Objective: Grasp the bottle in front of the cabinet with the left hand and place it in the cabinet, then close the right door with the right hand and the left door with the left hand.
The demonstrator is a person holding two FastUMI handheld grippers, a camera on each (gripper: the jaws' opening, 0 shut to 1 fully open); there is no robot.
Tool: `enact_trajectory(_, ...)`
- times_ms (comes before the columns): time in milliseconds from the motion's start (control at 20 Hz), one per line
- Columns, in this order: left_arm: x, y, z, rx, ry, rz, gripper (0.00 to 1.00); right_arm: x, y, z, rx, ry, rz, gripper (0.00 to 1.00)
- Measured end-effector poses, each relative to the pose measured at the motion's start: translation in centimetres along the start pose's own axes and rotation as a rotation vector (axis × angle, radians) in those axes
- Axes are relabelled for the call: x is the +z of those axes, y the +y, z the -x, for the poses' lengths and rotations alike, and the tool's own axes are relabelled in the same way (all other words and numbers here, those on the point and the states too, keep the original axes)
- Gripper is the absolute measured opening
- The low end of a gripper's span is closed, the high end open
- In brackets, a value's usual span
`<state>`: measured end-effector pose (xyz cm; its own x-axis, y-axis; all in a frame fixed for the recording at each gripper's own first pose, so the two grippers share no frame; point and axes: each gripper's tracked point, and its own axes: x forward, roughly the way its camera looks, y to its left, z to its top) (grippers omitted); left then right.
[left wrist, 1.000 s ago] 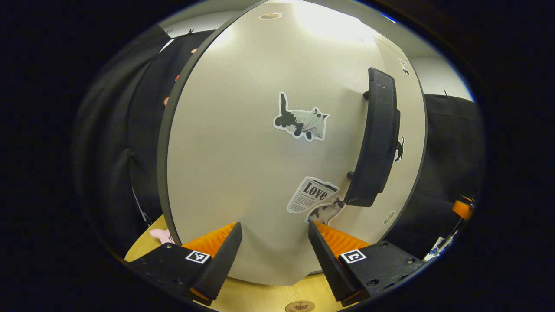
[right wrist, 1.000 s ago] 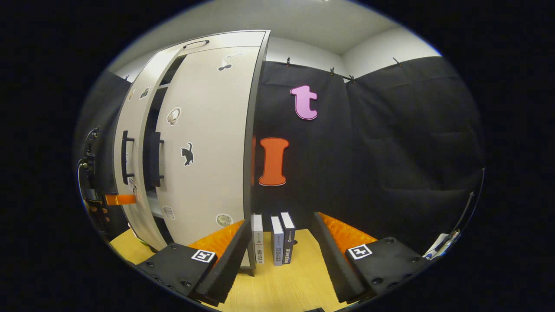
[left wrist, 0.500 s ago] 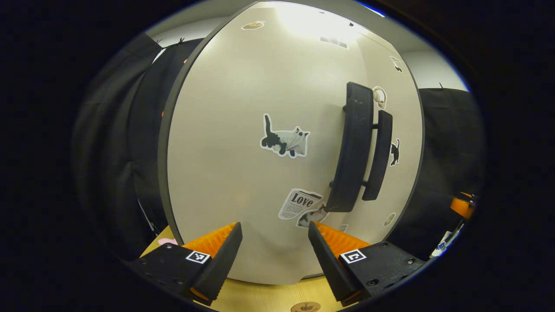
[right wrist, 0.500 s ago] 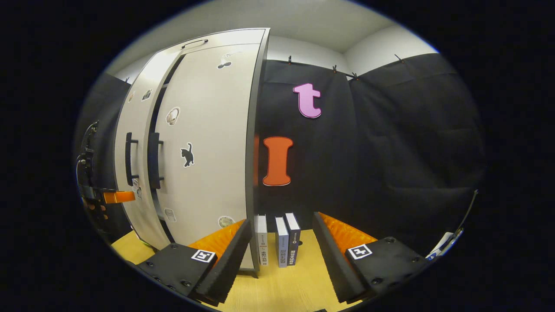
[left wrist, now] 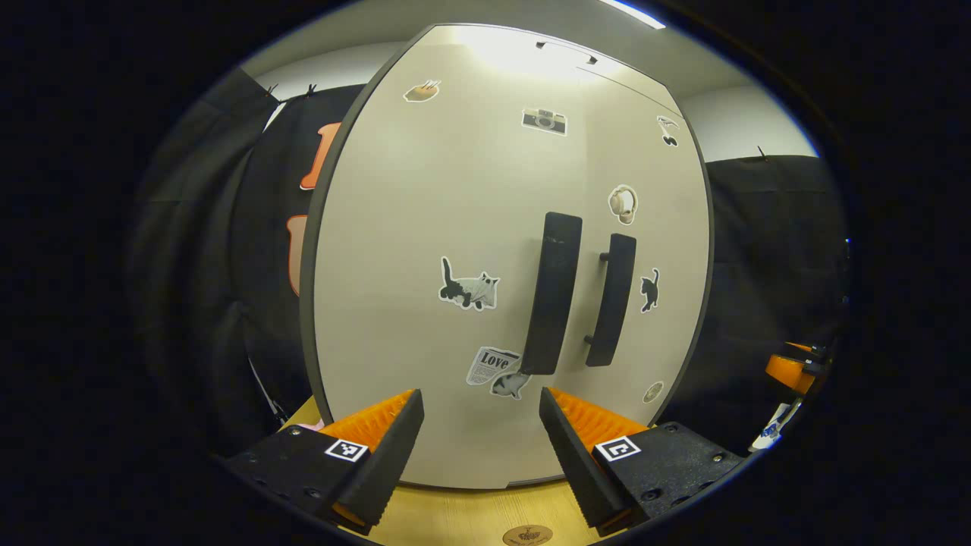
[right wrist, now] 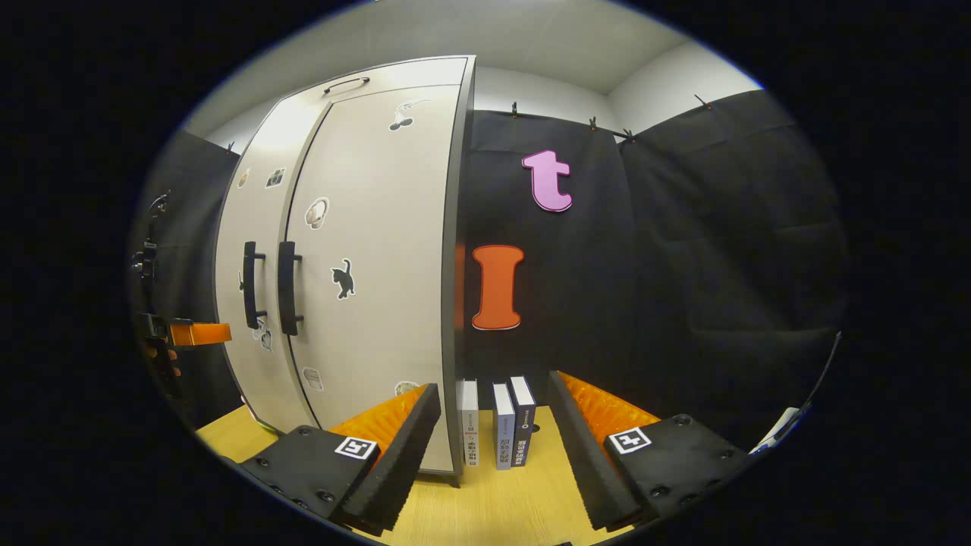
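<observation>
The beige cabinet (left wrist: 425, 227) stands close in front of me in the left gripper view, both doors flush and shut. Its left door (left wrist: 410, 318) carries a cat sticker, and the two black handles (left wrist: 554, 292) sit side by side at the middle. My left gripper (left wrist: 479, 447) is open, a short way off the left door, with nothing between its fingers. In the right gripper view the cabinet (right wrist: 364, 227) is at the left with its handles (right wrist: 287, 288) together. My right gripper (right wrist: 493, 455) is open and holds nothing. The doors hide the cabinet's inside.
Three upright books (right wrist: 497, 425) stand on the wooden table (right wrist: 485, 508) just right of the cabinet. The other gripper's tip (right wrist: 193, 334) shows left of the cabinet, and the right one (left wrist: 789, 368) shows at the far right in the left gripper view.
The left door has swung fully shut, closing the gap beside the right door. My left gripper has drawn back from the door; the right gripper barely moved.
</observation>
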<state>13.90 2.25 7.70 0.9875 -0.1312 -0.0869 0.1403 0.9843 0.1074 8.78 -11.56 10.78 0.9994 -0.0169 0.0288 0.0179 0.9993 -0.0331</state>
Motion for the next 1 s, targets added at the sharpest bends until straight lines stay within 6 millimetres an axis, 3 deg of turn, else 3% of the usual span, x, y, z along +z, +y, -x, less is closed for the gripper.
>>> enact_trajectory(550, 5.8, -3.7, 7.8, 0.031, -0.093, 0.010, 0.94, 2.6, -3.5, 3.9, 0.007, -0.053, -0.007, 0.95)
enact_trajectory(650, 6.8, -4.4, 9.4, 0.039, -0.114, 0.014, 0.94, 3.0, -3.8, 4.4, 0.017, -0.059, -0.008, 0.88)
enact_trajectory(850, 8.5, -5.4, 12.0, 0.056, -0.155, 0.030, 0.93, 3.5, -4.2, 5.2, 0.043, -0.072, -0.004, 0.88)
enact_trajectory(950, 9.0, -5.6, 13.1, 0.073, -0.171, 0.030, 0.93, 3.8, -4.5, 5.6, 0.052, -0.079, 0.002, 1.00)
enact_trajectory(1000, 9.2, -5.6, 13.5, 0.080, -0.178, 0.029, 0.94, 3.9, -4.5, 5.7, 0.056, -0.082, 0.004, 0.88)
